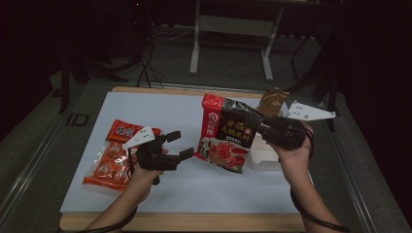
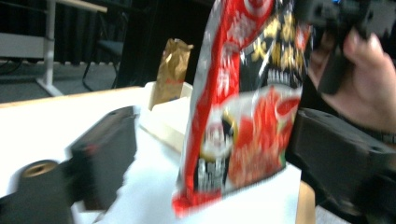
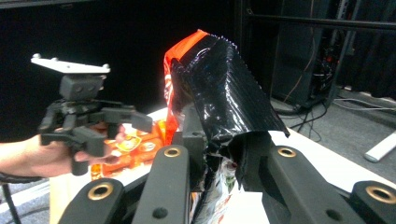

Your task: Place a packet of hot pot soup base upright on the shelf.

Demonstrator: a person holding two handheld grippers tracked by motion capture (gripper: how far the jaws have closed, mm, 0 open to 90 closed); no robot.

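Right tongs [image 1: 260, 127] around red-black packet [image 1: 226, 133]

Held packet [image 1: 227, 134]: red and black, gold lettering, red food picture on front. Flat packet [image 1: 116, 154]: orange-red, pale round pieces printed. Bag [image 1: 271, 101]: golden brown. Worktop [image 1: 160, 116]: white, pale wood edge. Both grippers' fingers [image 3: 187, 135]: black. Top plates: light grey.

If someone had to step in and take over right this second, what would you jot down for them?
Right gripper: shut on the red-and-black packet, holding it upright above the white table.
Left gripper: open, empty, fingers either side of the packet but not touching.
Orange snack bag lies flat at the left; white box with a brown packet behind it sits at the right.
Done: packet lifted. Left: likely placing it or handing it over.
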